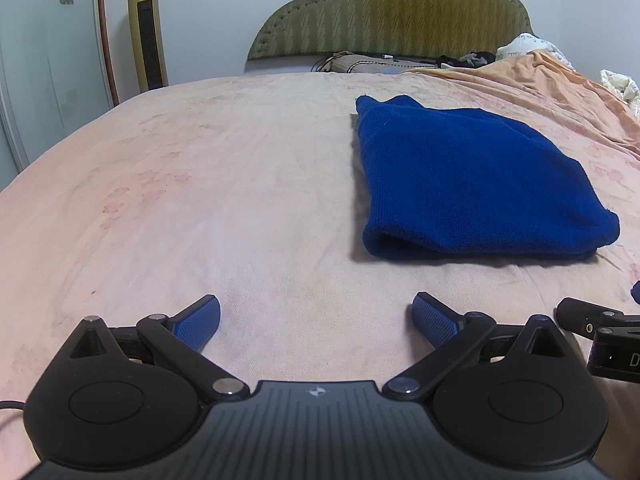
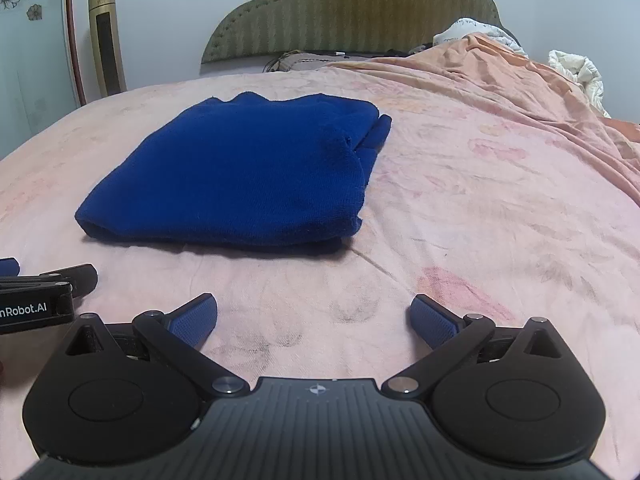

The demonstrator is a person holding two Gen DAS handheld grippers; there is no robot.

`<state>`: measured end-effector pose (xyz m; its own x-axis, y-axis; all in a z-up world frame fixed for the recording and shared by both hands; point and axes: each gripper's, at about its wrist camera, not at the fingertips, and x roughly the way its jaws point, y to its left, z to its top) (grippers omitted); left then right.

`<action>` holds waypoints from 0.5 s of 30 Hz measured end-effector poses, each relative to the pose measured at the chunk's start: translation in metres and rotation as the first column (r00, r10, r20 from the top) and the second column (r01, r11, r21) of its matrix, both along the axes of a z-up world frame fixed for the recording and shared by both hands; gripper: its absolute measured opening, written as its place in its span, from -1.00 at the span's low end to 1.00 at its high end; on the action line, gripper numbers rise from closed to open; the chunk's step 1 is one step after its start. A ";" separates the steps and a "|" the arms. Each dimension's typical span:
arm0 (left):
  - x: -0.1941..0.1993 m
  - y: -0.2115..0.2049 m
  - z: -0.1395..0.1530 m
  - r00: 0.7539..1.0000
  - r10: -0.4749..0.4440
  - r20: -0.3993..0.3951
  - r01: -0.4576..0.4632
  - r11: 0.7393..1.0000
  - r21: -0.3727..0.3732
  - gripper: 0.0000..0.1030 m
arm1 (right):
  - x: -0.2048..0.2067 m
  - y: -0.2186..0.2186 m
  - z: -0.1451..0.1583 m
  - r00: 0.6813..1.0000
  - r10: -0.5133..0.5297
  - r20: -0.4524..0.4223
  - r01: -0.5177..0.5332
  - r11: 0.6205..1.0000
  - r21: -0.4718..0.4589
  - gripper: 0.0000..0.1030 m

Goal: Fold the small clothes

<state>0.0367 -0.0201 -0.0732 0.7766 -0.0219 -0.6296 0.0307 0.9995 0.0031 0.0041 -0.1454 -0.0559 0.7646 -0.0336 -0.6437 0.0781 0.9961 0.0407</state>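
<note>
So we're looking across a bed point(image 1: 200, 200) under a pale pink flowered sheet, a green padded headboard point(image 1: 400, 12) at the far end against a light wall. Left of the headboard stands a tall gold tower heater point(image 1: 146, 28), and a rumpled orange blanket point(image 2: 520, 92) runs down from the headboard's right side, white bedding point(image 2: 576, 72) bunched beyond it. Out on the sheet, well short of the headboard, lies the blue knit garment point(image 1: 472, 176), folded into a thick flat bundle. Left tongs point(image 1: 316, 322) are spread wide, gripping nothing, hovering low over bare sheet on the near side of the garment, apart from it. Right tongs point(image 2: 314, 320), same story: wide open, empty, clear of the garment. From the right wrist you catch the garment's far-right corner, where a folded end pokes out, plus dark smudges on the sheet. From the left wrist, the rounded near fold shows open.
</note>
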 end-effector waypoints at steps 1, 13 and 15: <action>0.000 0.000 0.000 1.000 0.000 0.000 0.000 1.000 0.000 1.00 | 0.000 0.000 0.000 1.000 -0.001 0.000 0.001 1.000 -0.002 1.00; -0.001 0.001 0.000 1.000 0.000 0.001 0.000 1.000 -0.004 1.00 | 0.002 0.000 0.001 1.000 -0.003 -0.003 0.003 1.000 -0.015 1.00; -0.001 0.000 0.000 1.000 0.000 0.001 0.000 1.000 -0.006 1.00 | 0.002 0.002 0.000 1.000 -0.004 -0.003 0.004 1.000 -0.022 1.00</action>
<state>0.0359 -0.0197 -0.0731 0.7771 -0.0259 -0.6289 0.0310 0.9995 -0.0028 0.0064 -0.1436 -0.0558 0.7623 -0.0514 -0.6452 0.0826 0.9964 0.0183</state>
